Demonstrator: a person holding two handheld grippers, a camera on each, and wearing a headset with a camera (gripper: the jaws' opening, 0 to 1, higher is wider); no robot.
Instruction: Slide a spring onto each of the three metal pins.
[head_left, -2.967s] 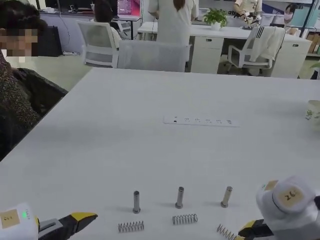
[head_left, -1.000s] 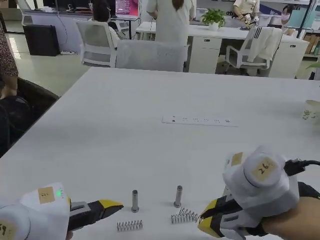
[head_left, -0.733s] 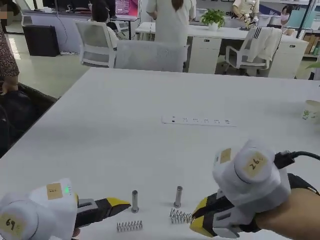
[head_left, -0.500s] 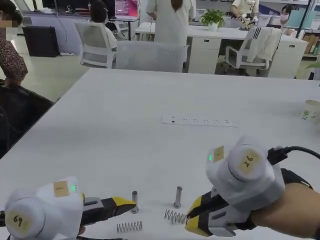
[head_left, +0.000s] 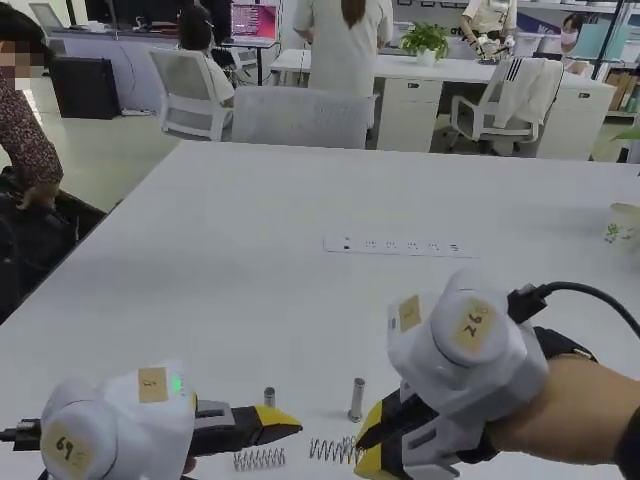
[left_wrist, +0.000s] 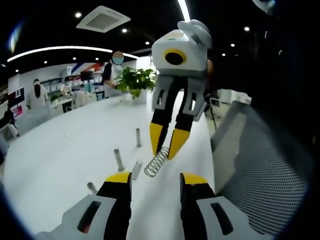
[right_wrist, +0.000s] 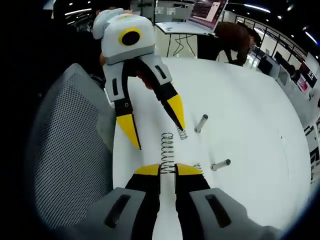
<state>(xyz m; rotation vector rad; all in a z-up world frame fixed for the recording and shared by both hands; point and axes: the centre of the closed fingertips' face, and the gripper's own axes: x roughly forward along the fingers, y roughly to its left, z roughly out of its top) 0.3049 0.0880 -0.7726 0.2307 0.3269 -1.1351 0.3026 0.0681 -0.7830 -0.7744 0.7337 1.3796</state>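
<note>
One spring (right_wrist: 167, 150) in right gripper (right_wrist: 167, 169).
We find its jaws clamped on one end, at the counter (head_left: 300, 300) near the pins (head_left: 357, 398); left gripper (left_wrist: 156, 178) jaws apart, facing the free end.

Low at 7 o'clock, the left gripper (head_left: 285, 428) points toward 3 o'clock with its jaws apart, facing the right gripper (head_left: 363, 445) at 5 o'clock, whose jaws pinch a spring (head_left: 333, 450) by its end.

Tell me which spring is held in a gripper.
The middle spring, pinched by the right gripper; the left spring and right spring lie loose on the table.
</note>
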